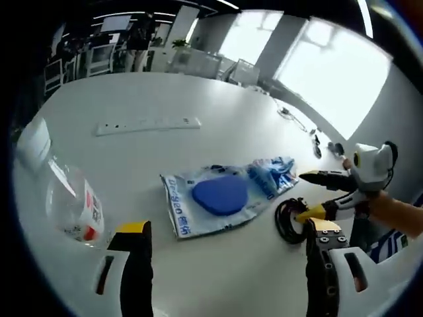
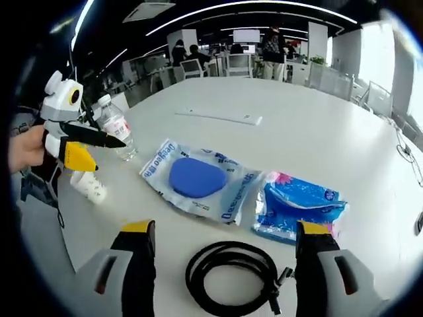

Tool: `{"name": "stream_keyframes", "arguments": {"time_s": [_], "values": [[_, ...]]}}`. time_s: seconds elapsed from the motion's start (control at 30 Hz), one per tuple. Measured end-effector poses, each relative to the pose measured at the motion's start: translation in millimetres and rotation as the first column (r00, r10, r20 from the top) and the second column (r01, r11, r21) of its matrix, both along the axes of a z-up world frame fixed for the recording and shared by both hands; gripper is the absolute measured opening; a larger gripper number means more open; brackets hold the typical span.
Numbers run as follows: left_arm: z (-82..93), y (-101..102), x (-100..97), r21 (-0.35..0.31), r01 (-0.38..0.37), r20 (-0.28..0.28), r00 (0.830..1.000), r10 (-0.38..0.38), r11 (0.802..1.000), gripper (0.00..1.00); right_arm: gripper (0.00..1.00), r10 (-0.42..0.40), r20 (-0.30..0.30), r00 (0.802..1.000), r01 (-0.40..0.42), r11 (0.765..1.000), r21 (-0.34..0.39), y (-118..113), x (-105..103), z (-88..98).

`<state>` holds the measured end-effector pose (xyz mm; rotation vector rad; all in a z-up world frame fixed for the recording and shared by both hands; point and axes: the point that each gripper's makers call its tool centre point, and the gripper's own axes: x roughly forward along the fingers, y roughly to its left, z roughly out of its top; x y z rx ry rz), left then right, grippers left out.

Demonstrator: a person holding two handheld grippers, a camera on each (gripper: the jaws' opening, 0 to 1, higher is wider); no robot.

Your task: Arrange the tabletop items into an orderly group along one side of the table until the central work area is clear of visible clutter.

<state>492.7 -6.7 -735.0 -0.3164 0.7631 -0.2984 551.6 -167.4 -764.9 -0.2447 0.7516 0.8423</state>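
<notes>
Left gripper [image 1: 225,264]: jaws well apart, nothing between them, above bare tabletop. Just ahead, a flat white-and-blue packet [image 1: 215,198] with a round blue pad inside. To its left, a clear water bottle [image 1: 69,205] with a red-and-white label, lying tilted in this view. To the packet's right, a crumpled blue bag [image 1: 272,173], then a coiled black cable [image 1: 291,221] close to the right jaw. Further back, a white power strip [image 1: 147,125], well apart from the rest.

Right gripper [image 2: 223,264]: jaws also wide apart and empty, straddling the black cable [image 2: 231,274], which lies between and just ahead of them without visible contact. Beyond it, the packet [image 2: 198,179] and the blue bag [image 2: 297,205] side by side, nearly touching. At far left, the bottle [image 2: 115,129] upright in this view, a small white cup-like item [image 2: 89,186] on its side beside it, and the left gripper [image 2: 99,148] near both.

Judged progress: early. Packet, bag and cable sit in the central area of the white table [image 2: 317,125]; nothing yet lined up along an edge. Left to do: every item to one side, cable likely first for the right gripper.
</notes>
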Motion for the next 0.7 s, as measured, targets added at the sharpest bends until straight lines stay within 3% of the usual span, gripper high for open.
{"name": "stream_keyframes", "arguments": {"time_s": [0.27,0.7], "values": [[12.0,8.8,-20.8,0.01,0.0,0.016,1.0,-0.001,1.0,0.96,0.98,-0.012,0.02,1.0,0.011,1.0,0.005,-15.6,-6.1,13.4],[25.3,33.2,-54.6,0.005,-0.055,0.016,0.998,0.055,0.998,0.96,0.95,-0.023,0.033,0.999,0.023,1.0,-0.012,-34.7,-17.9,27.0]]}}
